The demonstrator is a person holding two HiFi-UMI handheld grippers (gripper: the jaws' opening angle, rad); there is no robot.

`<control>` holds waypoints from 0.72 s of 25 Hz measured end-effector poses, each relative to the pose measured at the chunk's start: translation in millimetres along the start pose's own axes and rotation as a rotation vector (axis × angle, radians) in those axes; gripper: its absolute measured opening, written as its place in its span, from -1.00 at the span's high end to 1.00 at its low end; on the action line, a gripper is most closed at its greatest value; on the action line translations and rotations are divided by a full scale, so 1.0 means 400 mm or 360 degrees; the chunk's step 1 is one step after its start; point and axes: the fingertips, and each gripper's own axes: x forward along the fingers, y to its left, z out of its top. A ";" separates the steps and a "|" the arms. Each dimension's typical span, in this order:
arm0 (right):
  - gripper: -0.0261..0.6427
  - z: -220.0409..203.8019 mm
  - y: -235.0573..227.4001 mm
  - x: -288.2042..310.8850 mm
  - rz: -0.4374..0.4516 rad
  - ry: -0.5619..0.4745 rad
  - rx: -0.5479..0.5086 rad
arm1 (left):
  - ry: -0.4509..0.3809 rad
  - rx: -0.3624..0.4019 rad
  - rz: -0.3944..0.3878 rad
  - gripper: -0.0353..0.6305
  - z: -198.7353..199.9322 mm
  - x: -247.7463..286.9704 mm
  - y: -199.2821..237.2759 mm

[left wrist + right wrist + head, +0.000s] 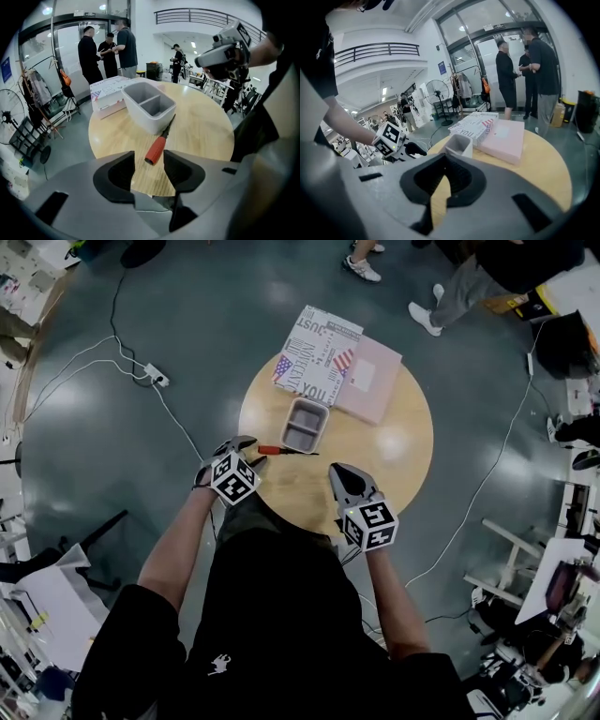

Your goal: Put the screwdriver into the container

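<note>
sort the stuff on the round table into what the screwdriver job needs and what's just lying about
For the job:
screwdriver, red handle, lying beside the grey container
open left gripper, facing its handle

Just lying about:
printed box
pink box

Illumination is bright, even and overhead. Ceiling lamps (102,7) produce soft glare patches on the grey floor (187,315) and one on the bench (398,442). Shadows are weak and diffuse. All three views show strong fisheye curvature and dark vignetted corners. Both gripper views render the nearest surfaces slightly soft.
</note>
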 end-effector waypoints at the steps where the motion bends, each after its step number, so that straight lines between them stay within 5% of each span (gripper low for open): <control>1: 0.92 -0.002 -0.002 0.005 -0.0003 0.0005 0.0010 | 0.0000 -0.0013 -0.0011 0.30 -0.003 0.005 0.003; 18: 0.92 -0.051 -0.007 0.017 -0.0036 0.0091 0.0077 | -0.0152 -0.0273 0.0038 0.37 -0.026 0.047 -0.016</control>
